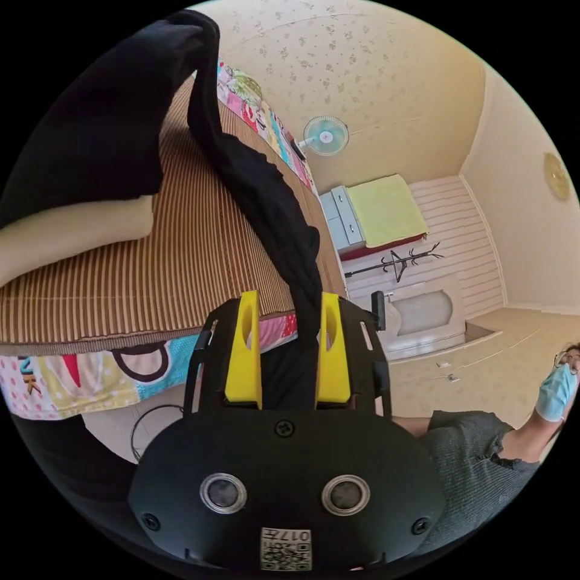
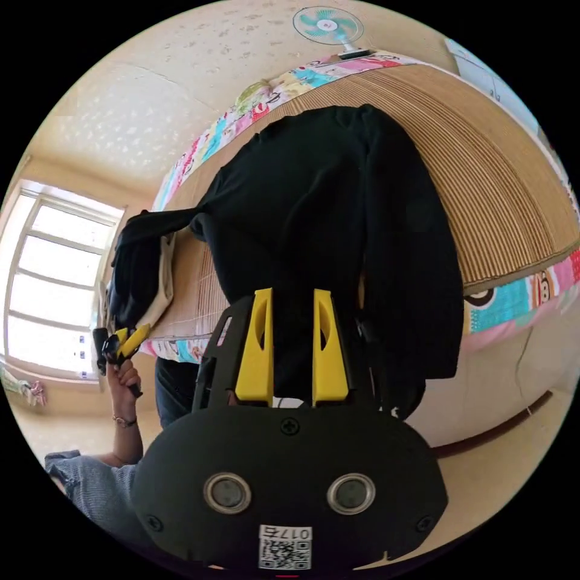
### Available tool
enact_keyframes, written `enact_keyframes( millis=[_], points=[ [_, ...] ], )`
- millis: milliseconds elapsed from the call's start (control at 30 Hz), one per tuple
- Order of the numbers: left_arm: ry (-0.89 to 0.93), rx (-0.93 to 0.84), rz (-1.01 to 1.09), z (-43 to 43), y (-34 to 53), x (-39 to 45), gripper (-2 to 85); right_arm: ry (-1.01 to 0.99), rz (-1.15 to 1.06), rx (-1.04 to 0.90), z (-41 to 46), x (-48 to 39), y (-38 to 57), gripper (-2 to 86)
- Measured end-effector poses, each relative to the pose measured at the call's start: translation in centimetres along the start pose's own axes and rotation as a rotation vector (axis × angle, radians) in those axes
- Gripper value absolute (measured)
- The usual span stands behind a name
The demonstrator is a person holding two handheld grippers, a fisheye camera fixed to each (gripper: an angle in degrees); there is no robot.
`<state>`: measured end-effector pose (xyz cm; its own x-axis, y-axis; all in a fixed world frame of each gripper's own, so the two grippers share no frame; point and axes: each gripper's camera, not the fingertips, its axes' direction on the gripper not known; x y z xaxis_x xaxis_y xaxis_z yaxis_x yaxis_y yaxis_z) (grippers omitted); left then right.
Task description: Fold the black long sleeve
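Note:
The black long sleeve shirt (image 2: 314, 199) lies on a bed's striped straw mat (image 2: 483, 169), its lower part hanging over the bed edge. In the right gripper view my right gripper (image 2: 292, 293) has its yellow jaws pressed on the hanging body cloth. One sleeve (image 1: 266, 193) stretches off the bed as a twisted band and ends between the jaws of my left gripper (image 1: 289, 296), which grips it. That left gripper (image 2: 130, 341) also appears small at the left of the right gripper view, held in a hand (image 2: 124, 377).
A cream pillow (image 1: 72, 229) lies on the mat (image 1: 199, 241) under black cloth. A patterned bedsheet (image 1: 90, 374) lines the bed edge. A fan (image 1: 326, 136), a dresser (image 1: 374, 211) and a coat rack (image 1: 399, 263) stand by the far wall. A person (image 1: 477, 447) stands close by. A window (image 2: 48, 284) is behind.

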<state>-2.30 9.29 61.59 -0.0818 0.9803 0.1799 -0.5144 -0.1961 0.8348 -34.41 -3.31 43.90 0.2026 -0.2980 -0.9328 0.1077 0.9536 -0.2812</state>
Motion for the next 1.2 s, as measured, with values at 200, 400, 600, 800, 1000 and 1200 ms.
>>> enact_keyframes(
  millis=[200,400,600,800,1000,1200],
  points=[
    [-0.023,-0.132,0.066,5.2,-1.0,1.1,14.8,-0.054,-0.209,0.207,-0.9,-2.8,4.5,11.9],
    [0.006,-0.199,0.019,7.6,-1.3,-0.4,14.8,-0.397,-0.350,-0.118,4.2,-2.2,1.8,4.4],
    [-0.031,-0.128,0.006,4.4,-0.3,-1.8,14.6,-1.015,0.220,0.328,3.3,11.2,0.4,2.7],
    [0.014,-0.142,-0.100,4.3,0.2,-5.7,14.7,-0.143,0.147,0.165,4.4,9.4,-1.8,3.5],
    [-0.012,-0.224,-0.065,9.0,-2.7,-6.2,16.4,-0.313,0.180,0.179,5.2,11.0,-0.1,6.1],
    [0.111,-0.251,-0.053,14.5,-7.6,-7.3,11.4,-0.451,0.108,0.153,5.9,11.3,3.2,7.7]
  ],
)
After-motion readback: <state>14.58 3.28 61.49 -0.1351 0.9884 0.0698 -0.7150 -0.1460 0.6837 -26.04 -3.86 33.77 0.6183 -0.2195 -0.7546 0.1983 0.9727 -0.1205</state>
